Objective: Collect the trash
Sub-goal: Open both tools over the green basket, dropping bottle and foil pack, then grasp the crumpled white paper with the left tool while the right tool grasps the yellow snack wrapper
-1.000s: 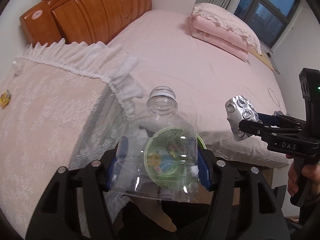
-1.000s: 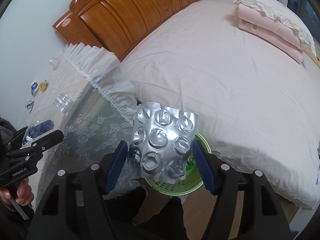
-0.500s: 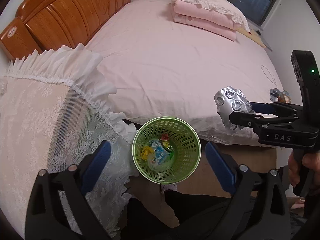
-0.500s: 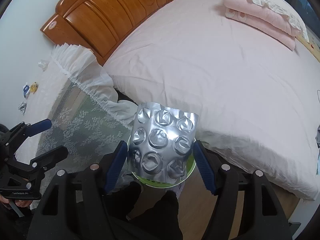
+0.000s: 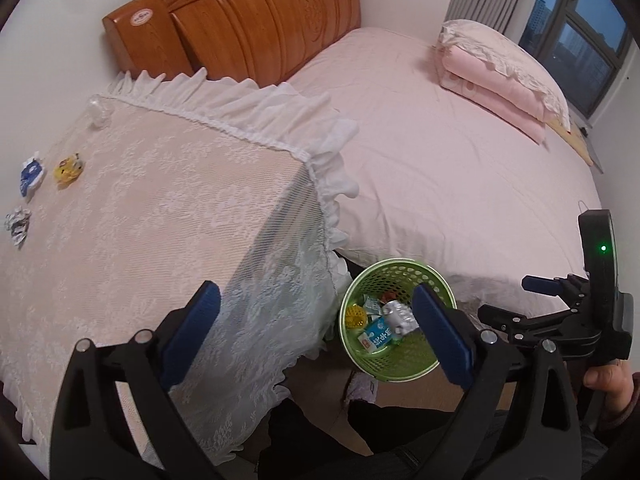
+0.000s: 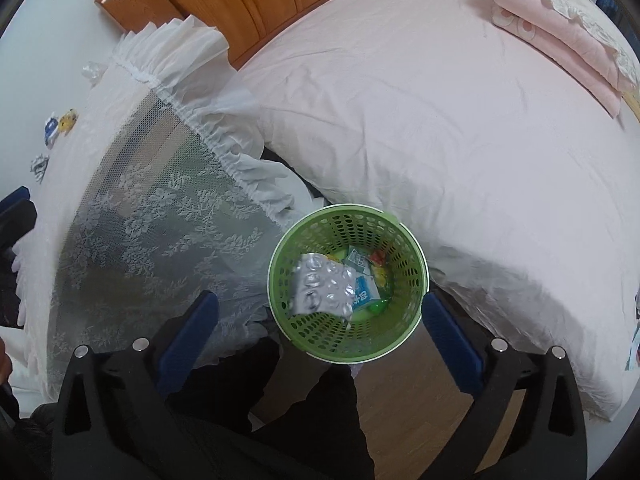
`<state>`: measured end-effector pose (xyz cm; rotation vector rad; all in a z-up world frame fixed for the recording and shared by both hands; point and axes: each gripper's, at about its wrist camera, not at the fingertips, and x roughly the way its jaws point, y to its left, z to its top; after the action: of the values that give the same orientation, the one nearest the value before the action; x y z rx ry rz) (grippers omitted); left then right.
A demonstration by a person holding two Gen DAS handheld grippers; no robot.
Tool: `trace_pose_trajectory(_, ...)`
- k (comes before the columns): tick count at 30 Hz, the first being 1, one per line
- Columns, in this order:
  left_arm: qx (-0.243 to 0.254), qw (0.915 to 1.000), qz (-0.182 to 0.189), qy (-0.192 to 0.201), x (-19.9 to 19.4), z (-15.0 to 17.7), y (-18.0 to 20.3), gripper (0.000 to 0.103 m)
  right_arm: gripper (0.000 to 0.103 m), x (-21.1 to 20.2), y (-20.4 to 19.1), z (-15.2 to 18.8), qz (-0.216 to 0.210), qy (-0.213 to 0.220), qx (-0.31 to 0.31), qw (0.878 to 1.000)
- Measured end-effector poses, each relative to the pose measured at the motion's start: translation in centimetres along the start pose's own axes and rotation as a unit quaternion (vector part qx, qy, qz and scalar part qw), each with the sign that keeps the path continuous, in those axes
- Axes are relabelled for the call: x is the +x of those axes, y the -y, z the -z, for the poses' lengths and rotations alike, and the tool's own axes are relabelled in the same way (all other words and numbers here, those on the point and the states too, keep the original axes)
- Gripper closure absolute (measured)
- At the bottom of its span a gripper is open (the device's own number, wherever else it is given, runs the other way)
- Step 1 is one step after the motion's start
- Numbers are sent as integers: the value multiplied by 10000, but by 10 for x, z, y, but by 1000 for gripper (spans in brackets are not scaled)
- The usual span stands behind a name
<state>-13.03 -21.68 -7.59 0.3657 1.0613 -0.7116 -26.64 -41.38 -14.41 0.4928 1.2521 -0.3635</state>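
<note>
Currently, item list: right gripper (image 6: 320, 330), jaws spread wide, blue pads empty, nothing touched; held above green basket (image 6: 416, 240), which sits on wood floor betw. bed (image 6: 440, 100) and lace-covered table (image 6: 132, 208). Silver blister pack (image 6: 322, 288) lies inside basket, apart from gripper pads, on top of other trash incl. blue-white carton (image 6: 366, 294); pack blurred in right wrist view. Left gripper (image 5: 316, 322), jaws also wide, pads empty, over table edge w/ basket just beside its right pad. From left wrist view: basket rim (image 5: 360, 280), blister pack (image 5: 398, 316) and carton (image 5: 376, 334) inside, yellow piece (image 5: 355, 315) beside them. Right gripper (image 5: 516, 300) seen at frame right, side-on, hand on handle, fingers parted, near basket. Remaining on table top, well apart from both grippers: yellow wrapper (image 5: 69, 167), blue-white wrapper (image 5: 31, 174), crumpled silver scrap (image 5: 18, 225), clear plastic piece (image 5: 98, 112) at far corner. Folded pink quilt (image 5: 496, 76) at far side of bed.
</note>
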Motion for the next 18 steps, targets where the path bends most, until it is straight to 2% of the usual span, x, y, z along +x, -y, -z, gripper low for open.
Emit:
trace_pose_trajectory(6,-335,9994,-80,26,-3,0,-21,11,3,0,-6,-10,-32,11,-35,10000)
trace_pose_trajectory(18,-571,9981,-240,54,-3,4,-43,11,3,-1,-40,-28,-39,20,-424,9991)
